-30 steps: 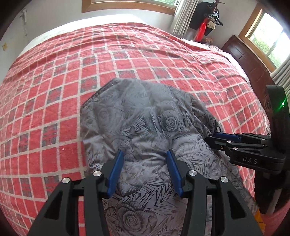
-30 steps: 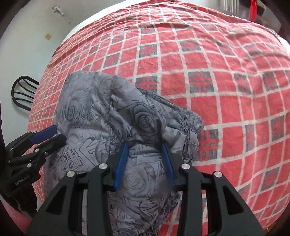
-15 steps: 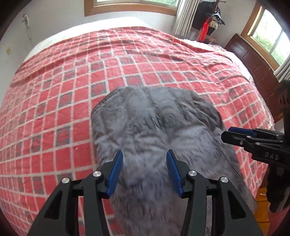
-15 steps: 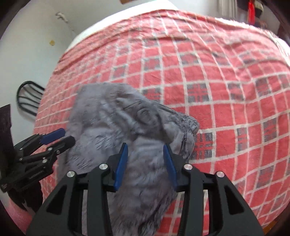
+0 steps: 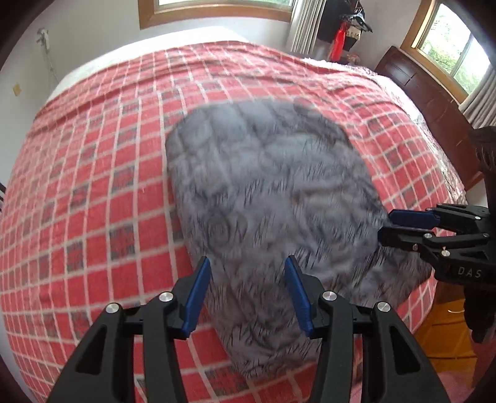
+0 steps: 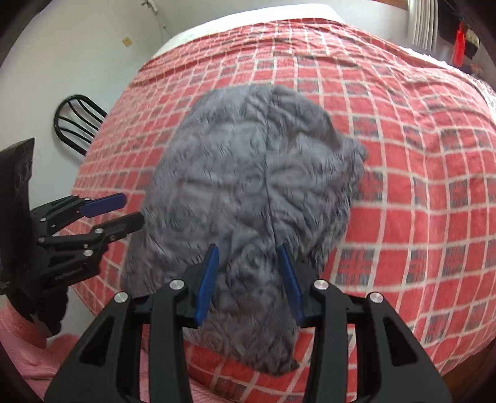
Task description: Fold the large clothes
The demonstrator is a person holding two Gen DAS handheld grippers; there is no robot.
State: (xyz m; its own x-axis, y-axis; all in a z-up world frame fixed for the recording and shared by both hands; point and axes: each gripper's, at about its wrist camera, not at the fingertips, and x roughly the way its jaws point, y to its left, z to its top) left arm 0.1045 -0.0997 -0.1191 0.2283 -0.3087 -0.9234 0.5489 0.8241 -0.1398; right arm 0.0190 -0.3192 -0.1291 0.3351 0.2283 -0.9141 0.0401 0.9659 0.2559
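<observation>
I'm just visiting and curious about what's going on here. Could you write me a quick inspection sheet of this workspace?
Surface: bed with red checked blanket, wrinkled.
Job's things: grey rose-print garment lying bunched on the blanket near its front edge; picture blurred.
Clutter: nothing seen on the bed.
Grippers: left gripper and right gripper both open above the garment, holding nothing.
Cables: thin cord on wall.
Surroundings: windows, wooden headboard, black chair, hanging clothes.

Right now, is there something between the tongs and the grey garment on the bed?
Nothing visible. The grey garment lies on the red checked bedspread directly below the left tongs and the right tongs; both stand open.
</observation>
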